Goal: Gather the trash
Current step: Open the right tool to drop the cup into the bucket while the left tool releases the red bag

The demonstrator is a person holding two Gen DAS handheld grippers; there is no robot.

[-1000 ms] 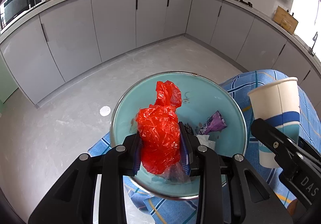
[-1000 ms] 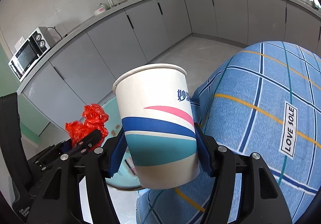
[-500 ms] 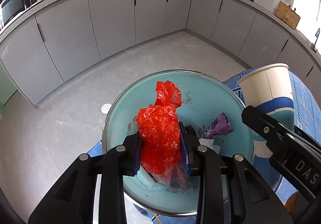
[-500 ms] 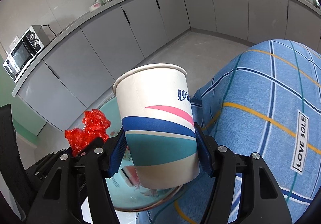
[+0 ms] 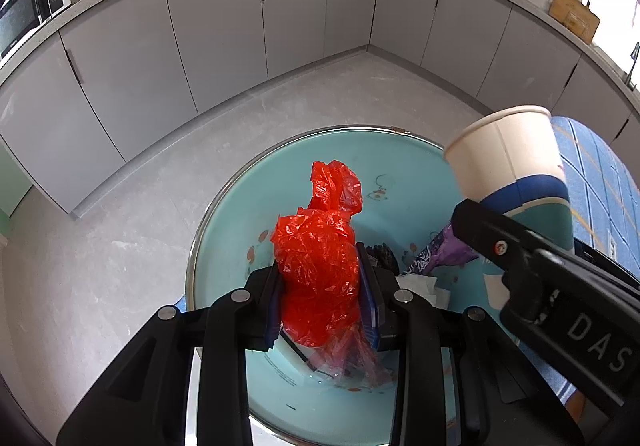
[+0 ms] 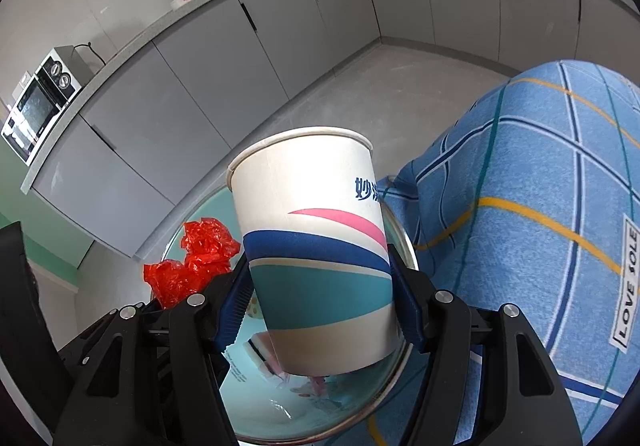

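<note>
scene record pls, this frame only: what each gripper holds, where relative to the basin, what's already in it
left gripper: shut on red plastic bag, held over the basin
right gripper: shut on paper cup, upright, slightly tilted, over the basin's right side
basin: teal, metal rim, sits at the edge of the blue checked cloth
already in basin: purple wrapper, white paper scrap, clear plastic film, small dark item that I cannot identify
cup contents: cannot tell, inside not visible
background: grey cabinets, microwave
</note>
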